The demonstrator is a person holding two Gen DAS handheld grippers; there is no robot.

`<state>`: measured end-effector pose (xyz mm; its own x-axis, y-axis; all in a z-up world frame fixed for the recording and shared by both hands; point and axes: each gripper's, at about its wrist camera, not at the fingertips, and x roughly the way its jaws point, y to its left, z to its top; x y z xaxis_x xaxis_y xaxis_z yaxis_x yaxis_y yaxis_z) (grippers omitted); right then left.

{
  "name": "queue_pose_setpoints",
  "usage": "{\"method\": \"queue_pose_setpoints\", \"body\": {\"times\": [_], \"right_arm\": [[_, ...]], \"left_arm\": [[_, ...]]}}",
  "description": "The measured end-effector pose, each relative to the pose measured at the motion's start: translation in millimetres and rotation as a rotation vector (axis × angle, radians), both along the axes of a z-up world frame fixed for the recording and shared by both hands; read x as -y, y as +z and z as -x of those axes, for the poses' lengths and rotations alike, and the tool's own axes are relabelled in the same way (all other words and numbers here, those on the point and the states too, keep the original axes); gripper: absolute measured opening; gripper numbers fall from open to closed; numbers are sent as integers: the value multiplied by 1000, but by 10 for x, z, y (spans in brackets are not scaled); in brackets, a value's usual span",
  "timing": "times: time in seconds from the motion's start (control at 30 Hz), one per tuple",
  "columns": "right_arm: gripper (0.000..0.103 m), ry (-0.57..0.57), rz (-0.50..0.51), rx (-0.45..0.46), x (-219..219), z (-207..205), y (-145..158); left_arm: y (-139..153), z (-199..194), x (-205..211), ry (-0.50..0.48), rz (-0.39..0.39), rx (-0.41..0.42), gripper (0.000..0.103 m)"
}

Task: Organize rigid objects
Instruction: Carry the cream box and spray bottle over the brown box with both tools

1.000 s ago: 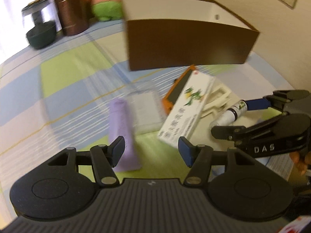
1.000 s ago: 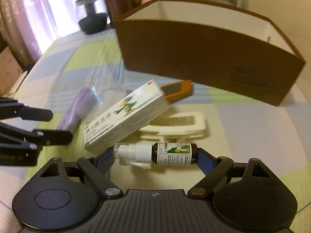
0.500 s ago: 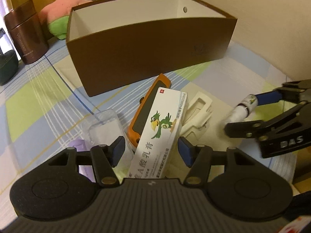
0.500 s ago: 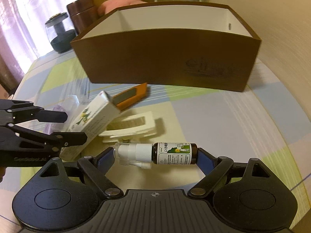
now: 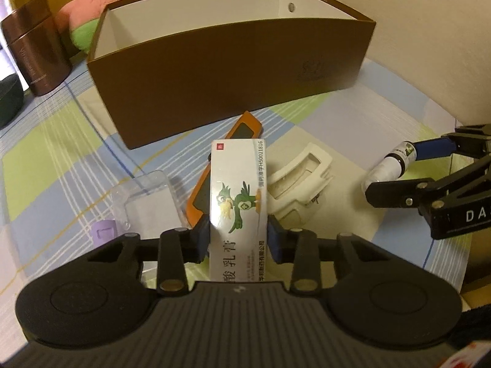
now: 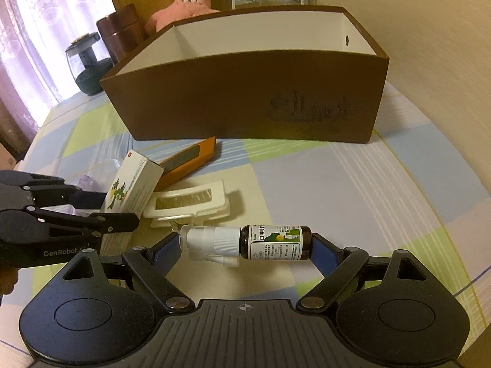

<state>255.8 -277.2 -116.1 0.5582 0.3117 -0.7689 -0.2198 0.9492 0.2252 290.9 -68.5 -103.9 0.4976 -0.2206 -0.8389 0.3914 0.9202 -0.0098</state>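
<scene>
Brown cardboard box (image 6: pixel 245 92), white-lined, open-topped, on checked tablecloth (image 6: pixel 353 184)

The big box (image 5: pixel 233 70) stands at the back of the table (image 6: pixel 353 190). In front of it lie the flat case (image 5: pixel 242 128) and the plastic holder (image 5: pixel 302 178), side by side. The medicine box (image 5: pixel 237 202) leans on the flat case.

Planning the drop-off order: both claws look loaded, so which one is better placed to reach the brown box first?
Probably right: the right claw holds the spray bottle clear of the table, facing the brown box. The left claw has just closed on the medicine carton.
</scene>
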Motion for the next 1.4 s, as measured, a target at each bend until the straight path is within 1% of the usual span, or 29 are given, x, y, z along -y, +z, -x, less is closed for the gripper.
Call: {"method": "queue_pose_setpoints", "body": {"times": [0.17,0.43,0.63,0.77,0.97,1.23,1.4], "right_arm": [[86,17,-13,16,24,-5,48],[86,45,-32,44,51,-46,145],[86,58,-50,80,107,-126,290],[86,69,-62,113,146,-226,417],[86,69,-80,174,207,-483,651],[86,53,-107,231,312,-1030,902],[86,34,-102,248,345,-1427,956]], "left_arm": [[65,58,-3,43,-5,-1,33],[304,127,-2,111,-17,23,33],[530,71,5,162,-17,59,33],[685,-27,13,184,-3,87,33],[888,-294,76,209,3,125,33],[1151,-832,231,212,29,166,33],[1213,-1228,307,224,67,150,33]]}}
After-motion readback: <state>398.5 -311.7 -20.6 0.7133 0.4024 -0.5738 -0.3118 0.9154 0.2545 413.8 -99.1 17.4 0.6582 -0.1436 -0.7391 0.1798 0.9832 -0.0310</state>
